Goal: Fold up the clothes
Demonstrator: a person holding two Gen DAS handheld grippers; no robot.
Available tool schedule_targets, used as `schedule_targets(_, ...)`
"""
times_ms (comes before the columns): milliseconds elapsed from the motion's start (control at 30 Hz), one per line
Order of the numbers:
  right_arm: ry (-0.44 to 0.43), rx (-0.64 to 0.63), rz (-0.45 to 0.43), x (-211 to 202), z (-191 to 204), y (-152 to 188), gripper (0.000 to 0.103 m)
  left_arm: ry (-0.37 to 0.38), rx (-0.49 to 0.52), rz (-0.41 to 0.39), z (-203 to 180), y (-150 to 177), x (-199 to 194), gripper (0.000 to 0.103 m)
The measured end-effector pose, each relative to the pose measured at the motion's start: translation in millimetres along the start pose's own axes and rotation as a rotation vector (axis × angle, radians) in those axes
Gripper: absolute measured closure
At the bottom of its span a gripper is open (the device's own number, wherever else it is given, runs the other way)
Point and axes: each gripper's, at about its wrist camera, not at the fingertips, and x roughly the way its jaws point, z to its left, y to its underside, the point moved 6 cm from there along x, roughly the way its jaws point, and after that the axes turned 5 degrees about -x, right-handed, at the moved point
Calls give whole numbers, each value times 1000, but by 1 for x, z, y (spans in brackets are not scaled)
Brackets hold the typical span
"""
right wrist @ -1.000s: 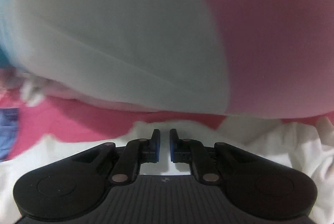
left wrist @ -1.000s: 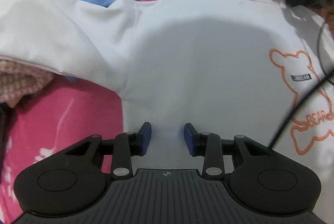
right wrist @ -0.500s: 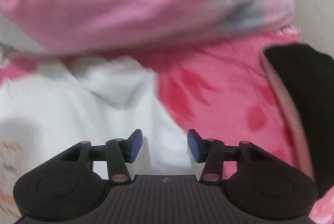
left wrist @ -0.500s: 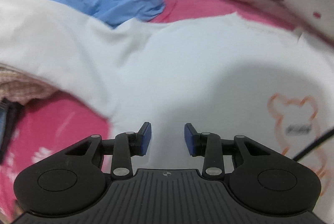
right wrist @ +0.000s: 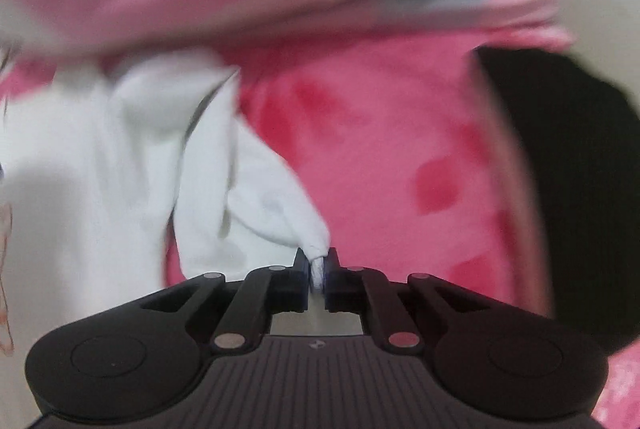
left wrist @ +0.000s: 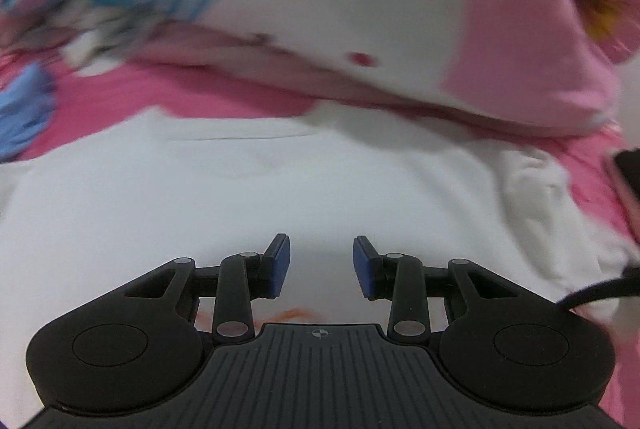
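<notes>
A white T-shirt (left wrist: pixel 280 189) with an orange bear print lies spread on the pink bed sheet (left wrist: pixel 120 97), neckline toward the far side. My left gripper (left wrist: pixel 320 265) hovers over the shirt's chest, open, with nothing between its blue pads. In the right wrist view the shirt's bunched sleeve (right wrist: pixel 248 197) runs down into my right gripper (right wrist: pixel 318 265), which is shut on a pinch of the white fabric. The sleeve is lifted and creased above the pink sheet (right wrist: pixel 400 157).
A pink and white quilt (left wrist: pixel 440 9) with blue stripes is piled behind the shirt. A blue garment (left wrist: pixel 20 109) lies at the far left. A black object (right wrist: pixel 568 169) sits to the right of the sleeve. A black cable (left wrist: pixel 600 293) crosses the lower right.
The left gripper swept across the shirt toward the collar, staying open. The right gripper opened over the sleeve, then closed on the white fabric and pulled it up.
</notes>
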Motion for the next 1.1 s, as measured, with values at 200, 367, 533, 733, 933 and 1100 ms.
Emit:
schedule_targets(200, 123, 204, -83, -71, -85, -11, 98, 12, 51, 41, -39, 0, 32, 68)
schedule_targets(367, 215, 310, -58, -103, -129, 15, 98, -19, 87, 57, -48, 2, 50, 68)
schedule_targets(533, 233, 366, 111, -84, -146, 62, 85, -42, 90, 69, -45, 4, 58, 68)
schedule_targets(733, 379, 78, -70, -102, -112, 32, 60, -60, 110, 57, -46, 5, 60, 68)
schedule_targets(933, 13, -121, -229, -63, -14, -43, 60, -74, 93, 32, -45, 1, 64, 68)
schedule_targets(1100, -221, -149, -209, 16, 53, -99, 62, -71, 111, 8, -53, -3, 62, 68)
